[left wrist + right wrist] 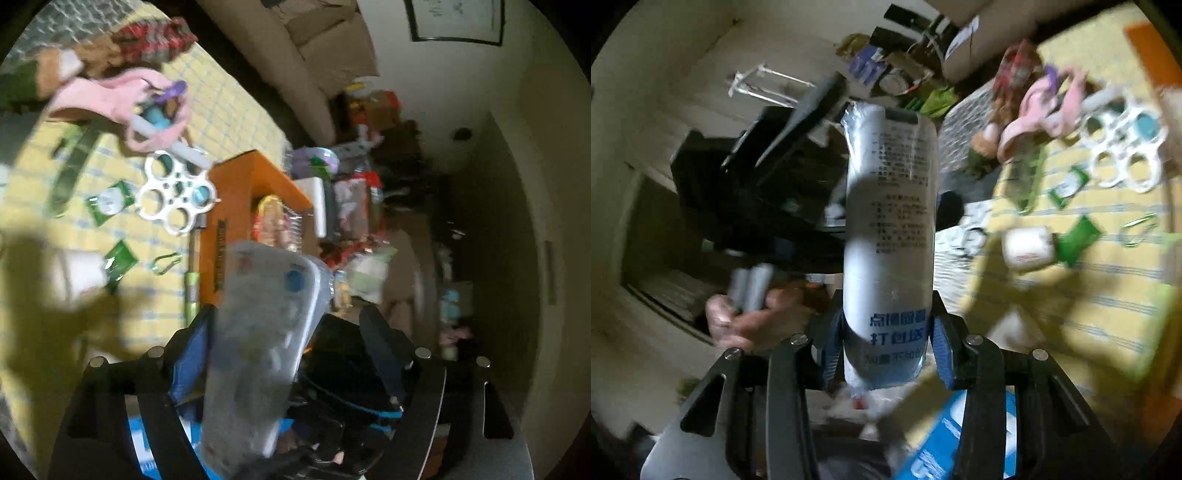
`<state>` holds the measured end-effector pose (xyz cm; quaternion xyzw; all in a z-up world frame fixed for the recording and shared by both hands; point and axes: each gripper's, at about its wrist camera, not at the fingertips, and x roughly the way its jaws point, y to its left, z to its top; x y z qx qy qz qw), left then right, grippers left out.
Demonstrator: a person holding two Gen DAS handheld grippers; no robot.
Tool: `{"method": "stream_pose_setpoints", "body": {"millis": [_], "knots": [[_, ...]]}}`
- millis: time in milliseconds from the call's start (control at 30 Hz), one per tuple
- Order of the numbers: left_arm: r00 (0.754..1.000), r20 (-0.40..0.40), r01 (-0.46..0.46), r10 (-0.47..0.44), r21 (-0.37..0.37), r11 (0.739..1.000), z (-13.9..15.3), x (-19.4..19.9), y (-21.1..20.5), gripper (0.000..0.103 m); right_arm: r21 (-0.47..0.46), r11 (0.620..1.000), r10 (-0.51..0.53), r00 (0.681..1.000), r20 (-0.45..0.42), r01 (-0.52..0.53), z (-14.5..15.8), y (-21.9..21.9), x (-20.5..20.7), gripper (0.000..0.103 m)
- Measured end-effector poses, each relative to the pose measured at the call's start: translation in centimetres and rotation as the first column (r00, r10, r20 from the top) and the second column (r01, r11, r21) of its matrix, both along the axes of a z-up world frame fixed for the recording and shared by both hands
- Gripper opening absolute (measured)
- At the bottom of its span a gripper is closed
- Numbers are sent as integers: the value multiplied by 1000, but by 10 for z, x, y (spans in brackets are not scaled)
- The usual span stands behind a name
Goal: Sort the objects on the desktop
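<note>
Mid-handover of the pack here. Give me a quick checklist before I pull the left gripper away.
1. Right gripper shut on the pack: ok, pads press on both its sides.
2. Left gripper open: ok, a wide gap shows on one side of the pack.
3. Left gripper's other pad off the pack: cannot tell, it sits right beside the edge.
4. Grip placement: not ok, the right gripper holds the pack near one end and most of it sticks out.
5. Room in the orange box: cannot tell, things already lie in it.
6. View sharp enough: not ok, both views are blurred.
</note>
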<state>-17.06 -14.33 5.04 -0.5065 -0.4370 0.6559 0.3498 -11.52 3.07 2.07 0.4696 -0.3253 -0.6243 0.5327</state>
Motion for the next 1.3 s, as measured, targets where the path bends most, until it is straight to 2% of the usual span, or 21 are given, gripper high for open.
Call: {"method": "stream_pose_setpoints", "body": {"millis": [67, 100, 233, 300, 400, 433, 500, 533, 567, 600, 633, 700, 733, 800, 867, 967, 1033, 1067, 1133, 1233, 1300], "knots": [[1000, 2, 20, -20, 45, 999, -16, -8, -3, 81, -48, 999, 7, 999, 33, -5, -7, 0, -10, 40], [1000, 2, 14, -14, 73, 997, -27, -11, -8, 81, -98, 995, 1, 998, 59, 5, -11, 2, -15, 40], [999, -16, -35, 38, 187, 982, -56, -16, -24, 77, -171, 985, -6, 986, 168, 35, -27, 0, -26, 40], [998, -36, -43, 50, 183, 982, -60, -20, -25, 37, -140, 988, -24, 973, 230, 57, -37, -3, -34, 42], [993, -11, -113, 114, 78, 991, -64, -26, -27, 32, -114, 990, -48, 950, 307, 87, -53, -5, -42, 42], [989, 33, -144, 143, 27, 989, -69, -28, -28, 32, -77, 992, -75, 948, 309, 104, -55, -5, -44, 44], [977, 100, -181, 189, -85, 980, -79, -32, -29, 28, 130, 981, -172, 950, 260, 142, -48, -2, -49, 56], [969, 134, -193, 209, -126, 973, -84, -34, -30, 28, 264, 949, -220, 960, 173, 170, -39, 0, -49, 57], [957, 182, -198, 228, -167, 966, -93, -36, -31, 25, 338, 922, -234, 968, 91, 191, -29, 0, -50, 57], [944, 230, -200, 235, -168, 965, -102, -37, -32, 25, 412, 883, -245, 970, -3, 224, -17, 1, -47, 57], [936, 257, -201, 239, -168, 965, -110, -38, -34, 24, 454, 858, -239, 969, -61, 240, -9, 1, -44, 57], [918, 286, -206, 274, -245, 947, -118, -41, -37, 19, 537, 798, -191, 960, -204, 272, 11, -2, -34, 57], [911, 292, -211, 290, -272, 939, -118, -42, -38, 19, 578, 763, -151, 949, -278, 291, 21, -5, -24, 57], [903, 306, -211, 302, -296, 932, -115, -44, -39, 19, 626, 722, -48, 923, -381, 296, 34, -16, -5, 57], [906, 290, -206, 307, -332, 920, -109, -49, -35, 23, 634, 733, 33, 918, -394, 246, 40, -25, 6, 57], [904, 297, -196, 307, -350, 916, -104, -49, -31, 19, 660, 726, 117, 912, -394, 192, 34, -43, 21, 57], [909, 293, -175, 297, -379, 909, -100, -49, -26, 19, 693, 692, 146, 901, -409, 202, 24, -59, 24, 55], [917, 272, -155, 291, -429, 890, -97, -50, -21, 19, 710, 667, 134, 900, -414, 228, 23, -58, 24, 55], [934, 238, -107, 266, -523, 845, -90, -51, -10, 27, 715, 638, 58, 909, -413, 285, 25, -45, 22, 56], [955, 204, -52, 214, -595, 802, -84, -53, 7, 42, 668, 664, -39, 908, -417, 335, 37, -15, 24, 56], [967, 179, -35, 180, -610, 791, -73, -51, 24, 73, 673, 648, -53, 903, -426, 356, 41, -1, 26, 56]]}}
